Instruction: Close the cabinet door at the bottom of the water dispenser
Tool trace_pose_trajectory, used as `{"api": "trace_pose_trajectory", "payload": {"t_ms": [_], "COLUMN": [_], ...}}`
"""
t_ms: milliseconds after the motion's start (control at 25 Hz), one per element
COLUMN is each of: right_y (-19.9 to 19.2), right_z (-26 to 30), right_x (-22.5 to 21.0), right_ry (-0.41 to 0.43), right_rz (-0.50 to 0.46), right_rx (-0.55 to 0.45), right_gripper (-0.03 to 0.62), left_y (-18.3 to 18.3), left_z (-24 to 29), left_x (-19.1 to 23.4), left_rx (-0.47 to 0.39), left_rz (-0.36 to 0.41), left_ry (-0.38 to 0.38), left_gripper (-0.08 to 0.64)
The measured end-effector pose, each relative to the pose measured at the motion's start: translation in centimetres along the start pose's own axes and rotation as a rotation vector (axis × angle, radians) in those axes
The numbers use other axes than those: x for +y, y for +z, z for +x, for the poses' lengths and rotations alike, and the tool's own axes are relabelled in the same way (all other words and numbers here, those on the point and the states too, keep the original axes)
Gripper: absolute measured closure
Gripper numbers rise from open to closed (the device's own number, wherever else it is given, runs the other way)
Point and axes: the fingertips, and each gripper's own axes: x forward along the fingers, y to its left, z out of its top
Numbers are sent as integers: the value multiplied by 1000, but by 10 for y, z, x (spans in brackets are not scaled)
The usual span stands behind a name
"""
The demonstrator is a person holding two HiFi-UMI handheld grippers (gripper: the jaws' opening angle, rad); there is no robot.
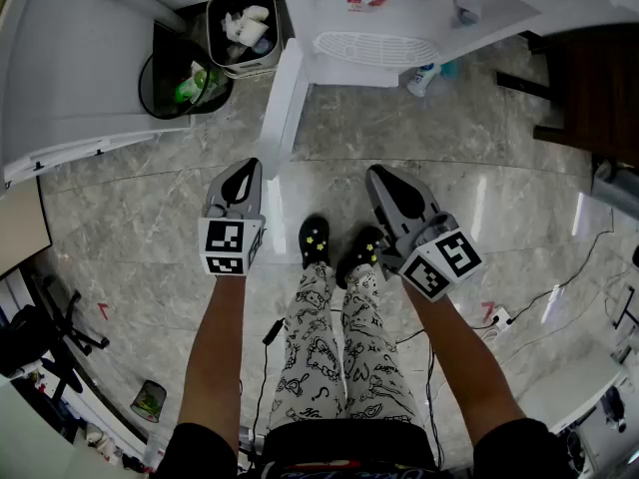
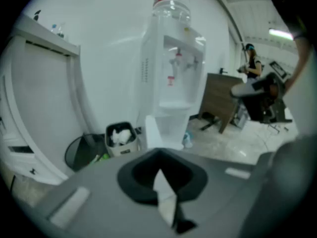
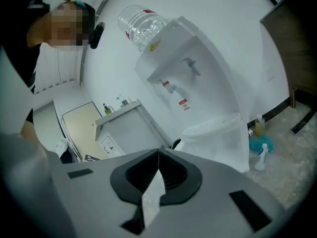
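Head view shows the cabinet door [image 1: 283, 108] swung open at the water dispenser's [image 1: 374, 8] lower left, edge toward the person. The left tongs [image 1: 241, 176] and right tongs [image 1: 387, 183] are clenched, empty and apart from it. A glancing push could slip off the smooth panel, leaving it ajar.

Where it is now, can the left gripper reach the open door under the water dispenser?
Probably yes. The left gripper, jaws shut, is close to the cabinet door, which stands open with its free edge pointing at it. Only bare floor lies between them, so nothing looks in the way.
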Motion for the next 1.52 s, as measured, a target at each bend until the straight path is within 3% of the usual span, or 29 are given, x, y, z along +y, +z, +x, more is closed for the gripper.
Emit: {"api": "trace_pose_trajectory", "payload": {"t_ms": [200, 480, 840, 1160, 1280, 1520], "right_y": [-12, -5, 2, 30, 42, 56], "right_z": [13, 20, 1, -47, -71, -112], "right_x": [-18, -49, -82, -100, -107, -113], "right_ry": [39, 41, -39, -86, -120, -186], "right_rz": [-3, 18, 94, 127, 164, 251], "right_rx": [65, 55, -2, -96, -149, -250], "right_gripper": [575, 575, 575, 575, 575, 575], "left_y": [-45, -57, -36, 7, 30, 63], "left_z": [40, 66, 108, 165, 187, 230], "left_x": [33, 39, -49, -148, -165, -178], "left_rx": [101, 137, 134, 114, 121, 81], "left_rz": [-40, -75, 3, 83, 103, 57], "left_ry": [42, 48, -106, -321, -336, -330], "left_gripper": [561, 561, 563, 561, 560, 560]}}
